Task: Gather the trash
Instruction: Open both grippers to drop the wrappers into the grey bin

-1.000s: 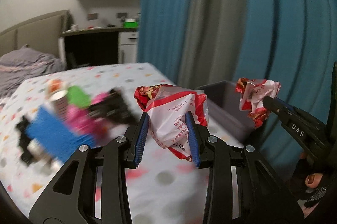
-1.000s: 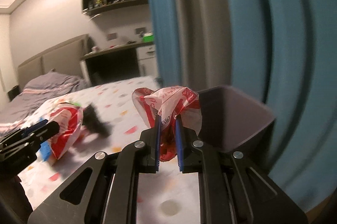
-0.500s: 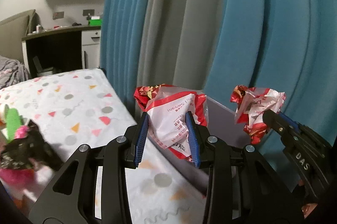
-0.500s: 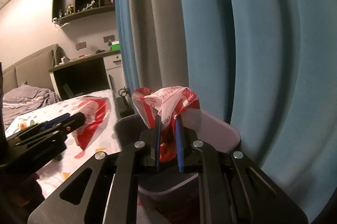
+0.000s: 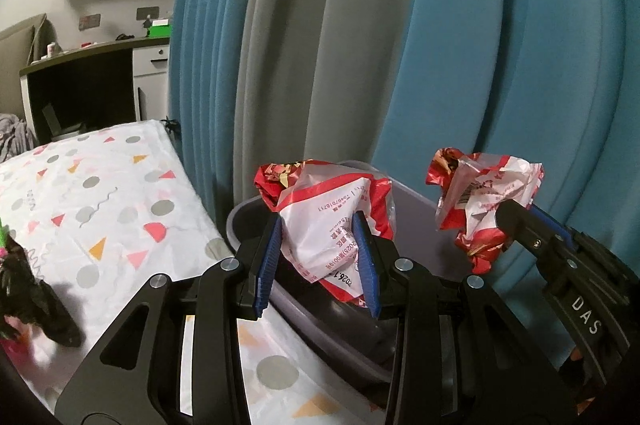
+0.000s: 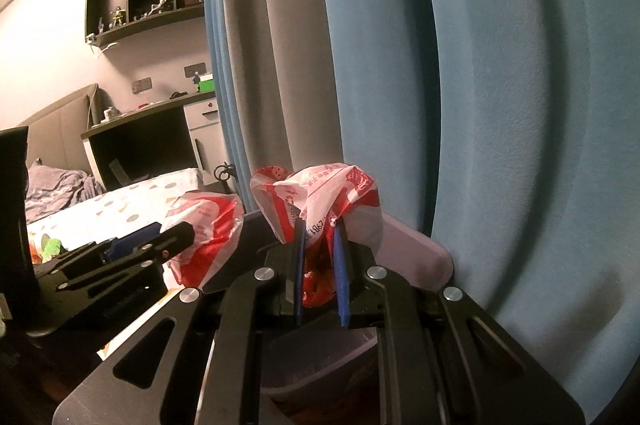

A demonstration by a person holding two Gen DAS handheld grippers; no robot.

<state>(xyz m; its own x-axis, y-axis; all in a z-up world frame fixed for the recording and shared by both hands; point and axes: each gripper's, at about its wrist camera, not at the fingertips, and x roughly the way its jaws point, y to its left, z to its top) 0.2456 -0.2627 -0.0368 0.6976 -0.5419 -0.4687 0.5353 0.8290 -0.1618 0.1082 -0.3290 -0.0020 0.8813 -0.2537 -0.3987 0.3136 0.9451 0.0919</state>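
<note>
My left gripper (image 5: 320, 257) clamps a crumpled red-and-white wrapper (image 5: 332, 221) at centre frame, over the grey bin (image 5: 256, 213); my right gripper (image 6: 320, 273) pinches a second wrapper (image 6: 316, 201) over the same bin. Both are light, soft, crinkly film, a bit slippery, so I grip the bunched middle. The left view shows the patterned bedspread (image 5: 100, 193) at lower left; the right view shows the bin's far rim against the blue curtain (image 6: 500, 105), probably touching it.
</note>
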